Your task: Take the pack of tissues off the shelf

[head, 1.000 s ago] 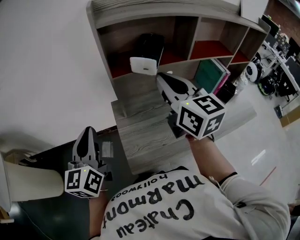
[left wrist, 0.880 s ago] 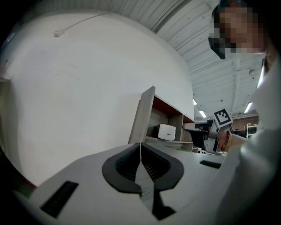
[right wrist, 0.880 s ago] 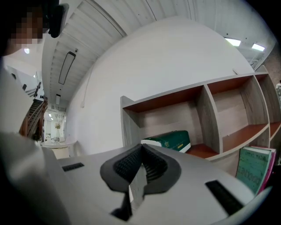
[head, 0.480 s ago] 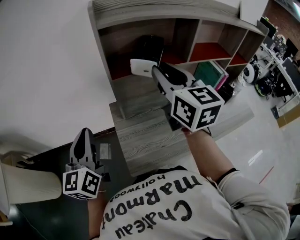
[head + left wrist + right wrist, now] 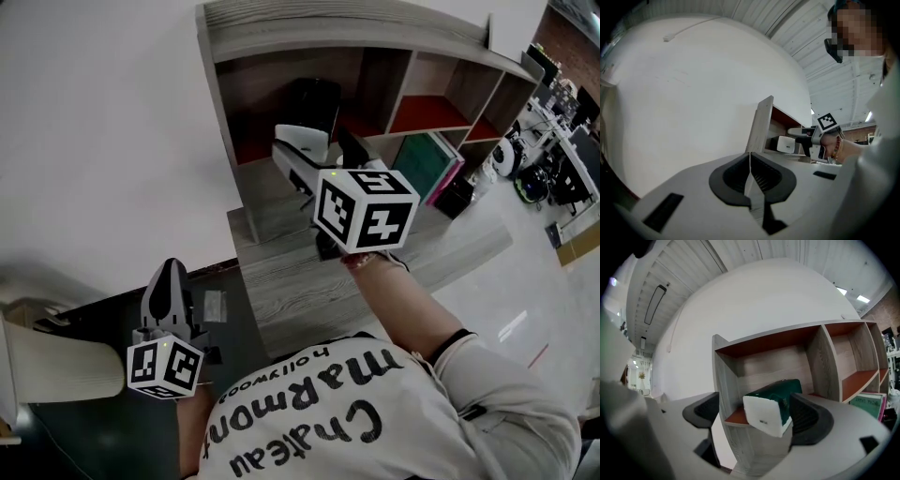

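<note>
The pack of tissues [image 5: 768, 411], dark green with a white end, lies in the leftmost compartment of the shelf [image 5: 723, 380], on that compartment's red-brown floor. Its white end faces outward and reaches past the compartment's front edge.

The right gripper [image 5: 757, 416] is held up at the compartment's mouth with the pack between its fingers. The fingers are opening and stand wide apart. The left one is well clear of the pack. The right one is just beside the pack's green side, and I cannot tell whether it touches. The pack rests on the shelf, not in a grip.

In the head view, the compartments further right have red-brown floors too, and a green and pink book [image 5: 427, 161] stands below them. A grey wood-grain bench [image 5: 300, 272] runs out beneath the shelf.

The left gripper [image 5: 750, 173] hangs low at the person's left, well apart from the shelf. Its fingers are closed together with nothing between them.
</note>
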Action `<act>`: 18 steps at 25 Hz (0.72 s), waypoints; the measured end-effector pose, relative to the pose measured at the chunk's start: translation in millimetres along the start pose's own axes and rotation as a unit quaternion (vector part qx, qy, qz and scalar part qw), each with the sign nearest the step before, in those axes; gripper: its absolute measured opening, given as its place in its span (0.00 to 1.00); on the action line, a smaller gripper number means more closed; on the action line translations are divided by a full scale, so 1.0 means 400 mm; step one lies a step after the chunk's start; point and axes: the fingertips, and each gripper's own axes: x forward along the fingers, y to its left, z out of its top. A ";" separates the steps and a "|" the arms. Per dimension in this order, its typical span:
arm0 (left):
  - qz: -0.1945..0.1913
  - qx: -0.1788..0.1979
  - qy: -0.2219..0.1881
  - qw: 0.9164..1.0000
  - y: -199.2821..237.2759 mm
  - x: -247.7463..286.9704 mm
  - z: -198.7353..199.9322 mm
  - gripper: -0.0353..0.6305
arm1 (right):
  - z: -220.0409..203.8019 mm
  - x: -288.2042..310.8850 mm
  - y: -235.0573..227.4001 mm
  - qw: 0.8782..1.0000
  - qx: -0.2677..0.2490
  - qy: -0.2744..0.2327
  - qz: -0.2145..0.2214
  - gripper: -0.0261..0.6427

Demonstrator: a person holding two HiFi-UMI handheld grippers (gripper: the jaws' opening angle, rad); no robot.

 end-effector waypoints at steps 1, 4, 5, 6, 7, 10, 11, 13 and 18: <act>0.002 0.000 -0.001 1.000 0.004 -0.003 0.001 0.09 | -0.001 0.011 0.002 1.000 -0.003 -0.001 -0.013 0.72; 0.004 0.000 -0.005 1.000 0.012 -0.009 0.005 0.09 | 0.007 0.041 0.003 0.998 -0.028 -0.007 -0.058 0.73; 0.005 0.000 -0.005 1.000 0.013 -0.011 0.005 0.09 | 0.012 0.050 0.001 0.997 -0.036 -0.010 -0.072 0.74; 0.007 0.000 -0.005 1.000 0.015 -0.015 0.005 0.09 | 0.017 0.057 -0.004 0.995 -0.042 -0.013 -0.085 0.76; 0.009 0.000 -0.003 1.000 0.017 -0.020 0.004 0.09 | 0.020 0.061 -0.011 0.994 -0.045 -0.016 -0.097 0.76; 0.017 0.000 -0.005 1.000 0.030 -0.038 0.001 0.09 | 0.018 0.070 -0.023 0.992 -0.046 -0.018 -0.119 0.77; 0.020 0.000 -0.007 1.000 0.034 -0.044 0.001 0.09 | 0.014 0.075 -0.023 0.991 -0.047 -0.017 -0.122 0.78; 0.027 0.000 -0.008 1.000 0.040 -0.055 0.003 0.09 | 0.002 0.085 -0.022 0.991 -0.046 -0.012 -0.126 0.78; 0.037 0.002 -0.010 0.999 0.053 -0.078 0.002 0.09 | -0.022 0.102 -0.027 0.989 -0.040 -0.006 -0.139 0.78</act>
